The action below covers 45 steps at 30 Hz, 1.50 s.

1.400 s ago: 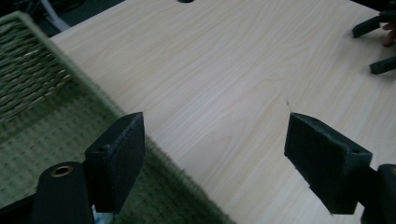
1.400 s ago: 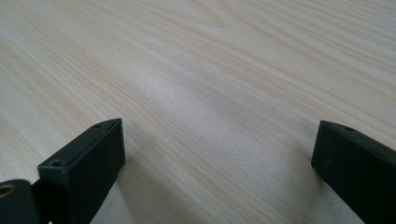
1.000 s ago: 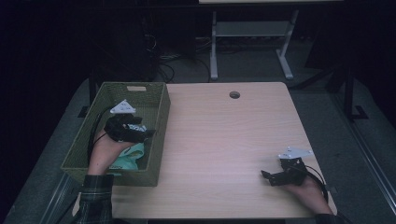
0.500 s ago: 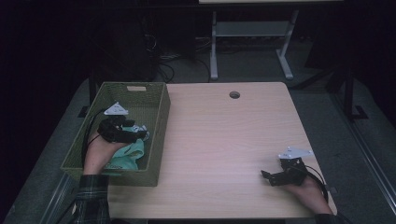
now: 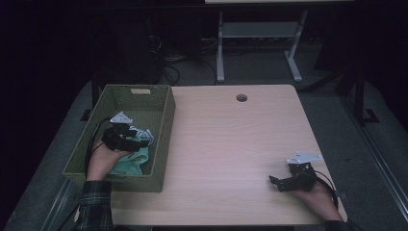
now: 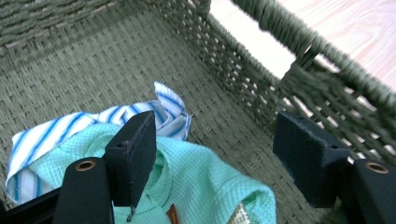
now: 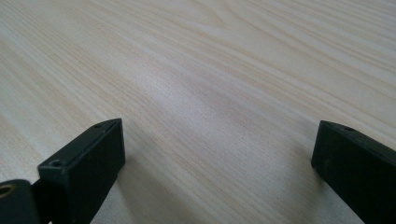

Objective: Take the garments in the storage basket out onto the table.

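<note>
A: Mint-green waffle cloth [image 6: 205, 179] is lying in the woven basket [image 5: 163, 125] over a blue-striped cloth [image 6: 56, 133]; left tool [image 6: 212, 154], jaws just narrowing yet apart, is hovering over it. Nothing lifted yet.

B: Right tool [image 7: 215, 154] is idling wide open on the bench [image 5: 231, 144]. Left gripper view is revealing the stripes; high view is placing both hands.

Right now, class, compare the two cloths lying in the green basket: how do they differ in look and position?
The mint cloth is one plain colour with a waffle weave; the striped cloth is white with blue stripes and looks smoother. The mint cloth lies on top, partly covering the striped cloth, which pokes out beneath it. The mint cloth shows small labels; the striped cloth shows none. Both are crumpled in the basket, under the open left gripper.
</note>
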Each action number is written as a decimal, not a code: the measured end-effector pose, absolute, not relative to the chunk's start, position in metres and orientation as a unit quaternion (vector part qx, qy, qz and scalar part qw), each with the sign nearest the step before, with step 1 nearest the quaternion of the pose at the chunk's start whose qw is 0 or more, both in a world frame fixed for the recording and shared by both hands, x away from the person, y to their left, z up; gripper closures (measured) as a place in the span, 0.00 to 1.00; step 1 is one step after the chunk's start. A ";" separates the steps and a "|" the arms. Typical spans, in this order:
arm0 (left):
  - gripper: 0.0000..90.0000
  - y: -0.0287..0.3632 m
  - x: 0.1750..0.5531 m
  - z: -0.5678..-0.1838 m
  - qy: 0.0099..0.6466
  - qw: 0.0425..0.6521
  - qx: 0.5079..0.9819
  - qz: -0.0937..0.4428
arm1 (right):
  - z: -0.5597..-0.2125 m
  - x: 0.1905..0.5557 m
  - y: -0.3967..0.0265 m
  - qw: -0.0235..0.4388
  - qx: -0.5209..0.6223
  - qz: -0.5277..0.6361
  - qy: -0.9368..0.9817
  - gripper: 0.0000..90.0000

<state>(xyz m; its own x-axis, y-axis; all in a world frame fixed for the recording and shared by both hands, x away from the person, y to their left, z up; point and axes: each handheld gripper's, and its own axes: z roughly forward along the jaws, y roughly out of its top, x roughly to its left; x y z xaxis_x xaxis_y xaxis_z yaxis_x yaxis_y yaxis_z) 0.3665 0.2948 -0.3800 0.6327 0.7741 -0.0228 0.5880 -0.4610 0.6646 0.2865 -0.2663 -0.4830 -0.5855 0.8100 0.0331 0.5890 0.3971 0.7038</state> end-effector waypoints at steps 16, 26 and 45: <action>0.29 0.289 0.369 -0.403 0.388 0.287 0.869 0.108 | -0.483 0.286 -0.266 0.160 0.426 0.346 0.820 0.03; 0.23 0.286 0.371 -0.411 0.385 0.260 0.881 0.091 | -0.483 0.286 -0.266 0.160 0.426 0.346 0.820 0.03; 0.29 0.285 0.378 -0.423 0.431 0.181 0.882 0.063 | -0.483 0.286 -0.266 0.160 0.426 0.346 0.820 0.03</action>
<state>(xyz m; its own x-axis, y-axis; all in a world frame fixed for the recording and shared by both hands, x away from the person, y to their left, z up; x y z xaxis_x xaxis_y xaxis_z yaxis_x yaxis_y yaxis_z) 0.3775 0.2854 -0.4234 0.6209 0.7826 -0.0451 0.7369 -0.5632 0.3739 0.2864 -0.2664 -0.4830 -0.5855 0.8100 0.0329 0.5890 0.3972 0.7038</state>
